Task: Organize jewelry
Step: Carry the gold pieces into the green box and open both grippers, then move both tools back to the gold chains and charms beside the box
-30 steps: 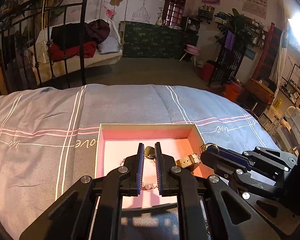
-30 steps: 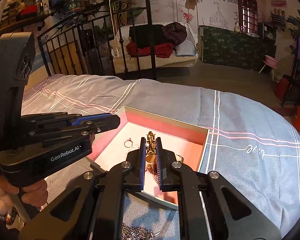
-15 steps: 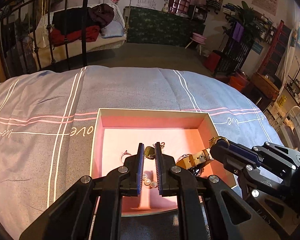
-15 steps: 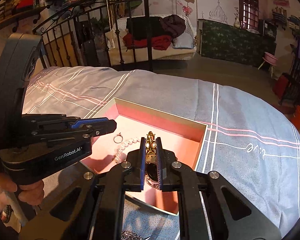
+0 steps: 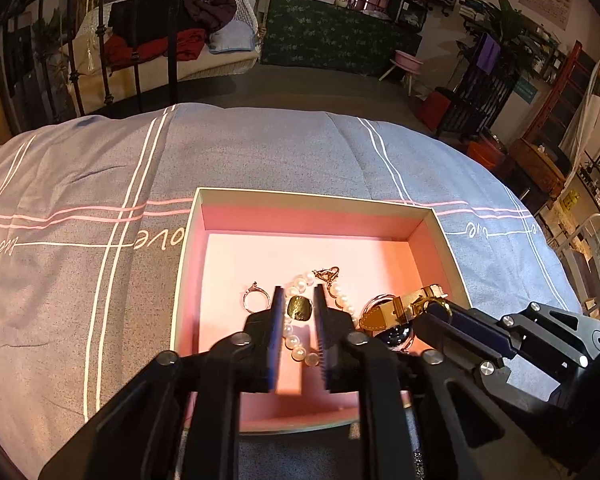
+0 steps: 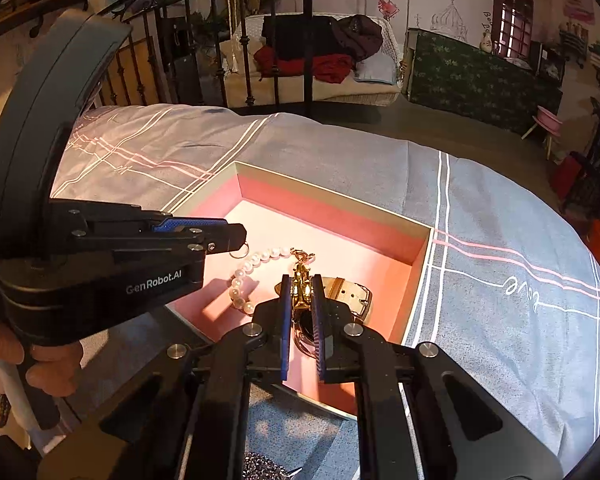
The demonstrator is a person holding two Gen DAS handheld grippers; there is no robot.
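Note:
An open pink-lined box [image 5: 196, 240] lies on the bed. Its floor holds a ring [image 5: 256, 299] and a pearl bracelet [image 5: 300, 280]. My left gripper [image 5: 299, 294] hovers low over the bracelet with its jaws opening. A dark oval stone [image 5: 300, 307] sits between them with a thin gap on each side. My right gripper [image 6: 302, 282] is shut on the gold buckle [image 6: 301, 285] of a tan-strapped watch [image 6: 350, 292], whose dark face [image 6: 306, 328] hangs under the fingers. The right gripper [image 5: 434, 306] also shows in the left wrist view, and the left gripper [image 6: 236, 240] in the right wrist view.
The grey-blue bedspread [image 5: 100, 184] with white and pink lines surrounds the box. A black iron bed frame [image 6: 308, 40] stands at the far edge. A person's hand [image 6: 48, 368] holds the left gripper. A dark sparkly heap [image 6: 260, 468] lies just in front of the box.
Both grippers have sunk lower into the box. The left jaws have spread apart and no longer pinch the dark stone. The right gripper stays shut on the watch buckle.

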